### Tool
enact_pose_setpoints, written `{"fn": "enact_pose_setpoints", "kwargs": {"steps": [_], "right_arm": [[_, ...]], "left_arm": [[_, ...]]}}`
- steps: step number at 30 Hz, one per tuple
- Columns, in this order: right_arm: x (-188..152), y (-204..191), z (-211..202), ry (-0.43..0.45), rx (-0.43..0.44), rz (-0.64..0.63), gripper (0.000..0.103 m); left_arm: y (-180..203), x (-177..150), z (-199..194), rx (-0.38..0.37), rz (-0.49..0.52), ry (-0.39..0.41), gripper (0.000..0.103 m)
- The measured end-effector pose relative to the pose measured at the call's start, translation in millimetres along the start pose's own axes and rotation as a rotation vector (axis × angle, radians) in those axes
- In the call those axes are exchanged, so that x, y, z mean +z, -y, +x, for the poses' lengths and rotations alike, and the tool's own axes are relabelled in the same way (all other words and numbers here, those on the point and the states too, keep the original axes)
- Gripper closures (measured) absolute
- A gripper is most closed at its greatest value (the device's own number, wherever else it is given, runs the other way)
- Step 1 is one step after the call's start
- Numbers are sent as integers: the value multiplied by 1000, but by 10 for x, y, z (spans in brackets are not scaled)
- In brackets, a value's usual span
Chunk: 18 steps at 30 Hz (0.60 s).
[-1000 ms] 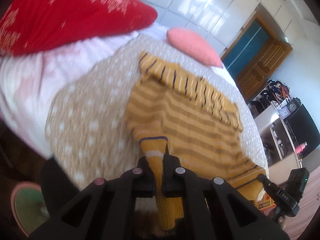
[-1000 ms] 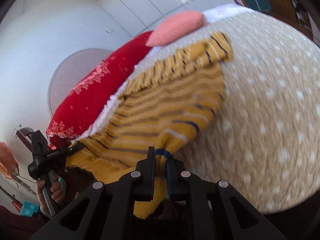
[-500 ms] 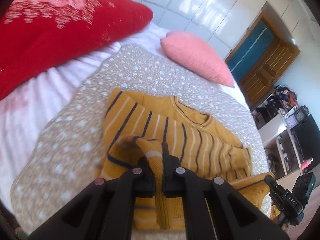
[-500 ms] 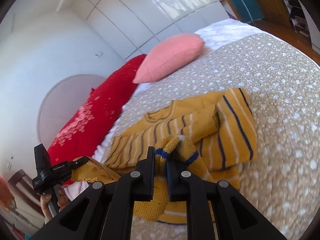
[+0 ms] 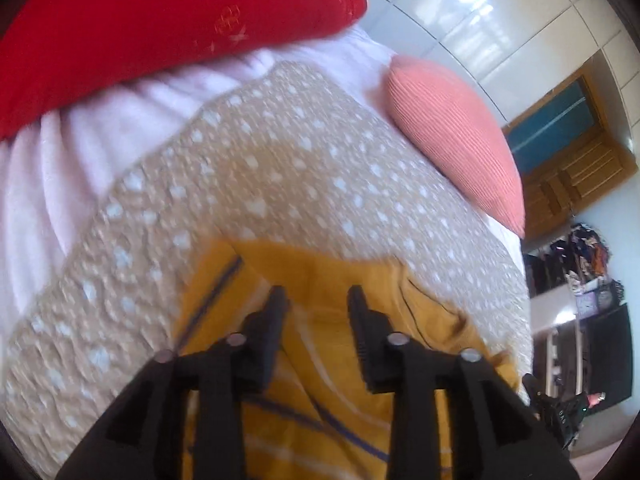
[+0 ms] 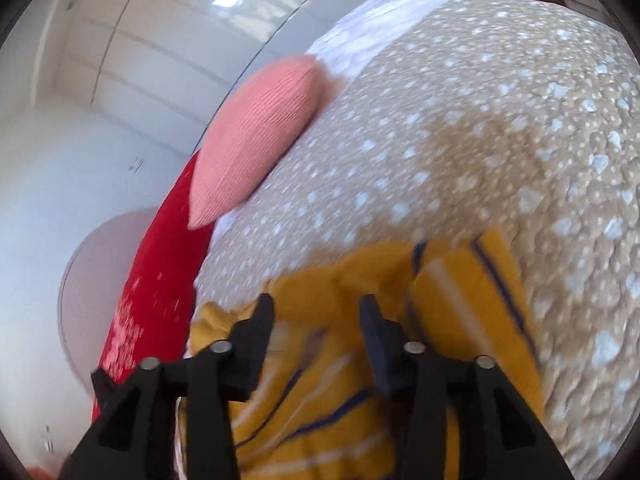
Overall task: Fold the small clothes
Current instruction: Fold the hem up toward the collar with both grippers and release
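A small mustard-yellow knitted sweater (image 5: pixel 320 360) with navy and white stripes lies folded over on the beige dotted bedspread (image 5: pixel 260 184). My left gripper (image 5: pixel 316 300) is open just above it, holding nothing. In the right wrist view the same sweater (image 6: pixel 472 304) lies under my right gripper (image 6: pixel 318 308), which is also open and empty, its jaws spread wide over the cloth. The lower part of the sweater is hidden behind both grippers. Both views are blurred by motion.
A red pillow (image 5: pixel 160 28) and a pink cushion (image 5: pixel 452 136) lie at the head of the bed; they also show in the right wrist view (image 6: pixel 160 300) (image 6: pixel 256 136). A wooden door (image 5: pixel 568 160) and cluttered shelves (image 5: pixel 588 272) stand at the right.
Both grippers were shut on the sweater's edge and carried it forward over the body of the garment. Now both have opened and let go, and the sweater lies folded.
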State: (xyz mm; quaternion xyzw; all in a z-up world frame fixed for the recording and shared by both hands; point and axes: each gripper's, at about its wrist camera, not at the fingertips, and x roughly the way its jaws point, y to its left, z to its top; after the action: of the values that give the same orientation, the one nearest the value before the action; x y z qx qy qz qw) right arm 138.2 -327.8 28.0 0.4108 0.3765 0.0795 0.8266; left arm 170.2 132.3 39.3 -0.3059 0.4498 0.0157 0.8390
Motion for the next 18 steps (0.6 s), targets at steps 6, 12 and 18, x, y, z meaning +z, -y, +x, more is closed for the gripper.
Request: {"fn": "enact_pose_setpoints", "kwargs": {"steps": [6, 12, 18], "right_arm": [[61, -172, -142, -5, -35, -168, 49], [-343, -725, -16, -97, -121, -563, 36], [-601, -915, 354, -195, -210, -725, 96]], "left_arm": [[9, 36, -175, 12, 131, 35, 42], [217, -157, -13, 34, 341, -36, 25], [389, -330, 354, 149, 463, -149, 95]]}}
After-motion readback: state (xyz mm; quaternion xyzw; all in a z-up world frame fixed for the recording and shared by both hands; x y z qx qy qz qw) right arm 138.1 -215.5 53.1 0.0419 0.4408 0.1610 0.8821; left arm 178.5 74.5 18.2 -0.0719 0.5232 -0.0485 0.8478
